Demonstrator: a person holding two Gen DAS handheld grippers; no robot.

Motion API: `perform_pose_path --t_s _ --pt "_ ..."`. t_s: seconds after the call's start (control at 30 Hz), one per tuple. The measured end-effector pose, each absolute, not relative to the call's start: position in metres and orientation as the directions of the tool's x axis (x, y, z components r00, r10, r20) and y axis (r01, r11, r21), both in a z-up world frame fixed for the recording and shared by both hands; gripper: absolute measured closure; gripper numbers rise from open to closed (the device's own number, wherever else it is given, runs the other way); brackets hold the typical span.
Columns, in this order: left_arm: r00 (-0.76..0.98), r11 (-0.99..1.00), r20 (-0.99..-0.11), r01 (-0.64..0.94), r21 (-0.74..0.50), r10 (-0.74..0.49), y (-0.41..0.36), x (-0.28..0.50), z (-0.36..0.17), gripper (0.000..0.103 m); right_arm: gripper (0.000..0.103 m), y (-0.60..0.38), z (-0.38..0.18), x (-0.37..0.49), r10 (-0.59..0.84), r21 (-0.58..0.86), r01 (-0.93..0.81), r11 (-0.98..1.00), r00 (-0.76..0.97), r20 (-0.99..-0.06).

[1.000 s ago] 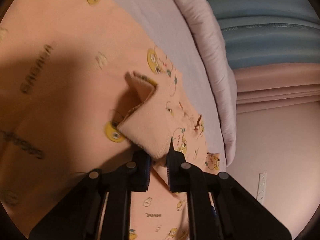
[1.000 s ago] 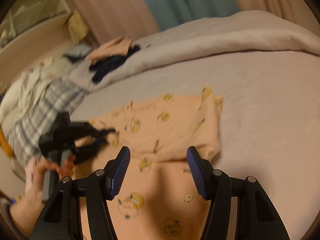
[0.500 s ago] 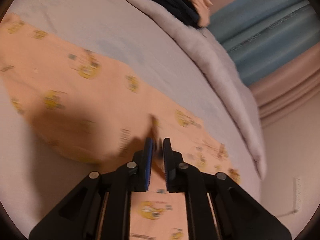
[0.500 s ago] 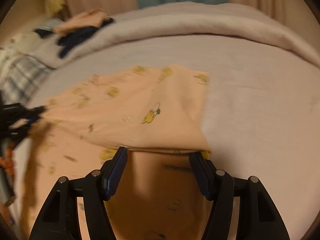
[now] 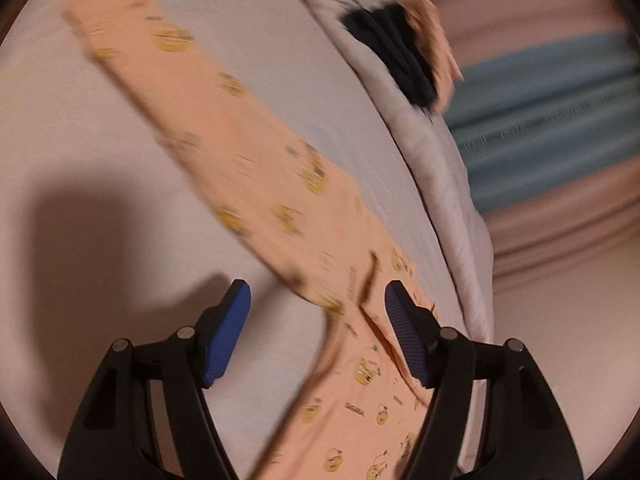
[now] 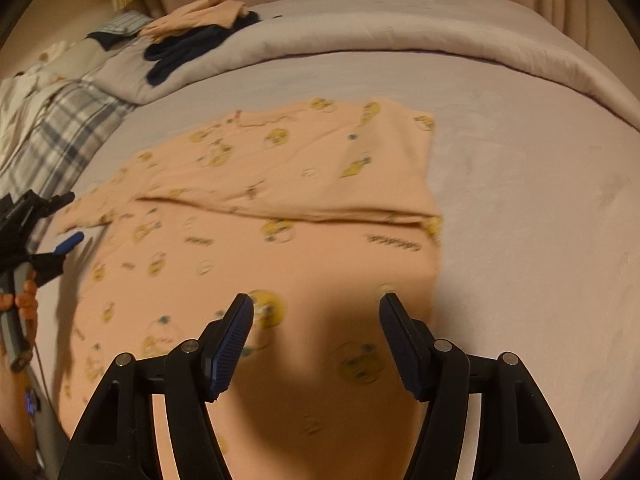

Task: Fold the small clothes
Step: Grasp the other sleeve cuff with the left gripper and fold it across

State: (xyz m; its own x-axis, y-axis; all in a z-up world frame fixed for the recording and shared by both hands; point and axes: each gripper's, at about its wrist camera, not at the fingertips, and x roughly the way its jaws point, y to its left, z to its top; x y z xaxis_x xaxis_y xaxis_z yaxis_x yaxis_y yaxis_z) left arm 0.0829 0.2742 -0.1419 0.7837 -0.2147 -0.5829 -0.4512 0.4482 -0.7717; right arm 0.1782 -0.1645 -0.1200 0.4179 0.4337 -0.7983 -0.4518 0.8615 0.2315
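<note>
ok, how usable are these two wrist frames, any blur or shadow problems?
Left wrist view: heavy motion blur smears the peach garment and curtains; a dark shadow falls on the sheet; left tongs opening, nothing between the pads. Right wrist view: milder blur, print still readable; right tongs cast a shadow on the garment's near part. Both: warm dim light, strong fisheye bending, dark corners.

Grey duvet [image 6: 400, 36] rolled along bed's far edge; plaid blanket [image 6: 60, 120] at left; curtains [image 5: 540, 120] behind.
</note>
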Motion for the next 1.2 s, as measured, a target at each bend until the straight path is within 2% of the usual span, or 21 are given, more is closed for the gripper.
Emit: perform_pose_path --t_s 0.27,0.8,0.9,0.97,1.07,1.1,1.13,1.2 --pt "0.833 0.254 -0.532 -0.487 -0.836 -0.154 0.336 0.063 -0.159 0.033 0.038 -0.120 -0.110 0.170 0.467 0.204 -0.552 0.808 0.391 -0.793" --pt "0.862 0.180 -0.507 -0.502 -0.846 0.024 0.440 0.093 -0.161 0.036 0.038 -0.046 -0.108 0.177 0.533 0.185 -0.669 0.720 0.362 -0.765" --pt "0.850 0.180 -0.524 -0.524 -0.833 0.047 0.444 0.094 -0.160 0.049 0.038 -0.028 -0.105 0.187 0.566 0.198 -0.686 0.700 0.363 -0.740" --pt "0.835 0.207 -0.549 -0.546 -0.812 0.049 0.443 0.095 -0.161 0.067 0.038 -0.012 -0.105 0.196 0.591 0.216 -0.698 0.683 0.354 -0.725" --pt "0.820 0.232 -0.570 -0.565 -0.792 0.052 0.442 0.091 -0.163 0.087 0.038 0.014 -0.107 0.206 0.590 0.204 -0.706 0.679 0.358 -0.724" --pt "0.821 0.237 -0.568 -0.564 -0.791 0.058 0.442 0.089 -0.162 0.090 0.042 0.021 -0.108 0.209 0.595 0.205 -0.711 0.673 0.357 -0.720" --pt "0.821 0.250 -0.567 -0.563 -0.788 0.063 0.441 0.087 -0.160 0.096 0.050 0.029 -0.110 0.212 0.603 0.212 -0.716 0.665 0.348 -0.718" --pt "0.812 0.301 -0.579 -0.573 -0.762 0.079 0.439 0.089 -0.151 0.099 0.065 0.042 -0.114 0.221 0.608 0.226 -0.717 0.660 0.333 -0.721"
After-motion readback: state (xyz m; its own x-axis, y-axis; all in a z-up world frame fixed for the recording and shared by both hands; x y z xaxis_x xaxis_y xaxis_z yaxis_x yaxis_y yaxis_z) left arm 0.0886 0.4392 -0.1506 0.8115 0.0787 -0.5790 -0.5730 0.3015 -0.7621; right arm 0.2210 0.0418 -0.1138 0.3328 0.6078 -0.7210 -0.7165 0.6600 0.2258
